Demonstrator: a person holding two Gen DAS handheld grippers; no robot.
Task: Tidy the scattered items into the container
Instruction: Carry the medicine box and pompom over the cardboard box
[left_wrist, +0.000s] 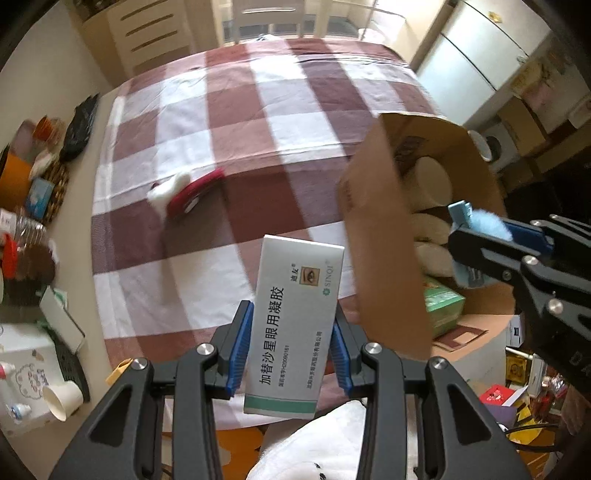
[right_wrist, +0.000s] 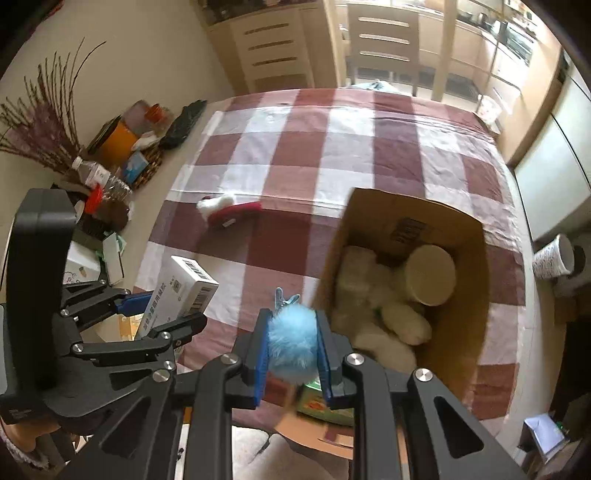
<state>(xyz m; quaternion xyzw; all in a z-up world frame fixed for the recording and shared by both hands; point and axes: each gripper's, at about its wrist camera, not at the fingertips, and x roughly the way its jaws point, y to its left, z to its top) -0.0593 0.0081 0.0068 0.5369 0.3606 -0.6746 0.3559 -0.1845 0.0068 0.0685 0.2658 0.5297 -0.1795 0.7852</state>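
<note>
Left wrist view shows the left gripper clamped on a white medicine carton, its blue pads pressing the long sides, held up above the checked tablecloth. The right gripper is likewise closed, squeezing a fluffy blue pom-pom clip whose metal clip end pokes out past the fingertips. Both hang close to the open cardboard box, which stands on the cloth at the table's right side and serves as the container.

Progress looks well advanced. The box already holds a white plush toy, a round cream-coloured tub and a green packet near its bottom edge. Two more items are in hand but not yet inside. On the cloth only a red and white stocking-shaped piece remains, lying well apart from the box. The clutter along the table's left edge appears to be outside the job, though that is a judgement.
</note>
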